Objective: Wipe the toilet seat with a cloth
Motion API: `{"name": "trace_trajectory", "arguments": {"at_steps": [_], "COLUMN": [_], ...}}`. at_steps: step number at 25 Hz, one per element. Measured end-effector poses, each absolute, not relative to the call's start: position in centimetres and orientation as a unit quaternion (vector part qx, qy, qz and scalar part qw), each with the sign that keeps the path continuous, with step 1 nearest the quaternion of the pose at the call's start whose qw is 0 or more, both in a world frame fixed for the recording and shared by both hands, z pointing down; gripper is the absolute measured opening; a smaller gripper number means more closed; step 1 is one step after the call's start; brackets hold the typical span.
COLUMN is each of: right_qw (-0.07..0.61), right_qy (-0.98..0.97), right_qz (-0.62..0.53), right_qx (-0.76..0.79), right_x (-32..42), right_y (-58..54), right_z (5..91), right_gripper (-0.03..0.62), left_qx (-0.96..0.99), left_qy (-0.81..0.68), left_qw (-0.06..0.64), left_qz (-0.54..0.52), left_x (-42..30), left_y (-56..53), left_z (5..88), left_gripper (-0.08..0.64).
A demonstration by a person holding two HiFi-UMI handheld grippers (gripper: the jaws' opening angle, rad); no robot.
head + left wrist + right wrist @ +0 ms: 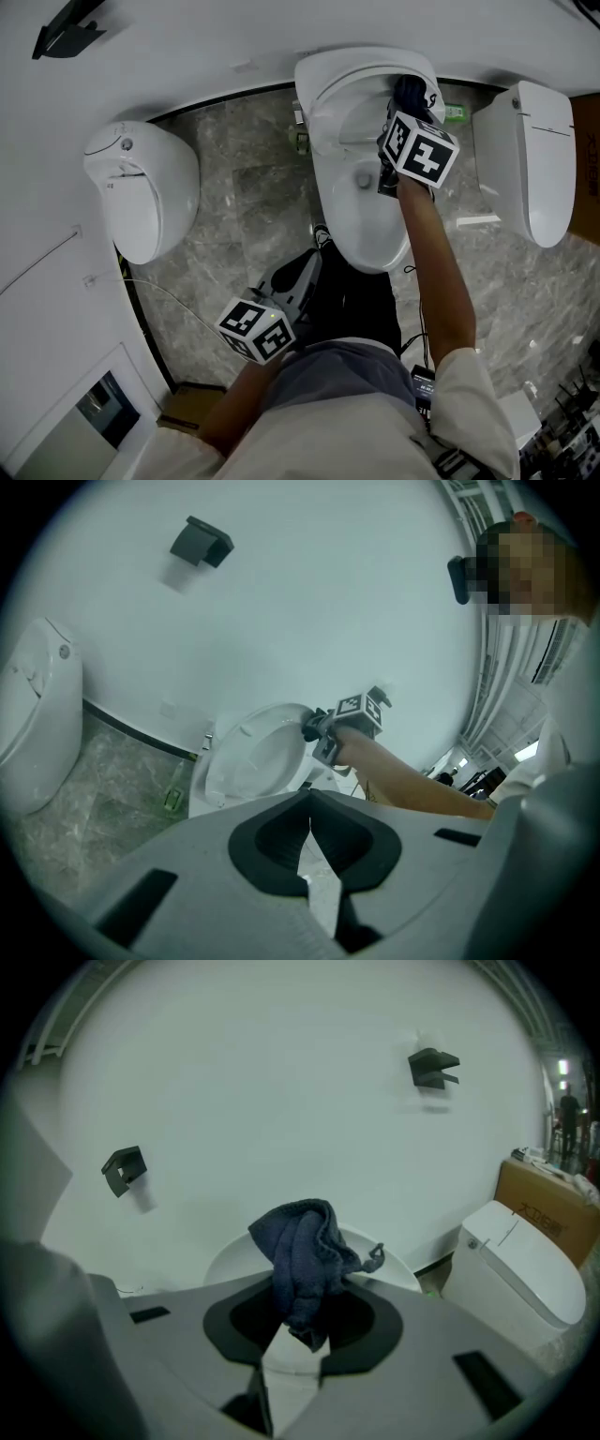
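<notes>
The right gripper (405, 108), clamped on a bunched dark blue cloth (302, 1251), holds it over the back of the toilet seat (326, 178). A good wipe probably means pressing the cloth flat and drawing it along the rim. That arm reaches forward and down, while the left gripper (309, 850), jaws together and empty, hangs near the person's waist.

Left gripper (309, 841) and right gripper (298, 1333): both are moulded in pale grey plastic, and the jaws are lined with black recessed pads. A white cube (419, 148) printed with black square markers is mounted on each. Cream short sleeves (473, 398) are worn above a grey-blue garment (328, 367).
</notes>
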State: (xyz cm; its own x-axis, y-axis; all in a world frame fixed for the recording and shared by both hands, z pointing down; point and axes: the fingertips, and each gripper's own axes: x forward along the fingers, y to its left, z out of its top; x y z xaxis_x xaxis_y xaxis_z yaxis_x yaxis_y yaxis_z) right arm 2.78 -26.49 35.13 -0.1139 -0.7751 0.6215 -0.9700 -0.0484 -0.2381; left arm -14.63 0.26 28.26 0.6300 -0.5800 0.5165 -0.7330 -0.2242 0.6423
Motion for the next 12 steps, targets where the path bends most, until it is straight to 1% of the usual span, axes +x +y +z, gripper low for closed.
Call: {"name": "trace_trajectory", "arguments": {"at_steps": [12], "right_qw": [0.137], "right_qy": [-0.699], "right_qz": [0.306], "right_qx": [0.632], "right_x": [0.3], "right_y": [-26.4], "right_z": [34.7], "right_gripper": [0.081], "left_qx": [0.771], "left_qy": [-0.431], "left_qw": [0.462], "left_qz": [0.081], "left_x": [-16.3], "left_y": [0.9], "left_z": [28.6], "left_gripper": [0.009]}}
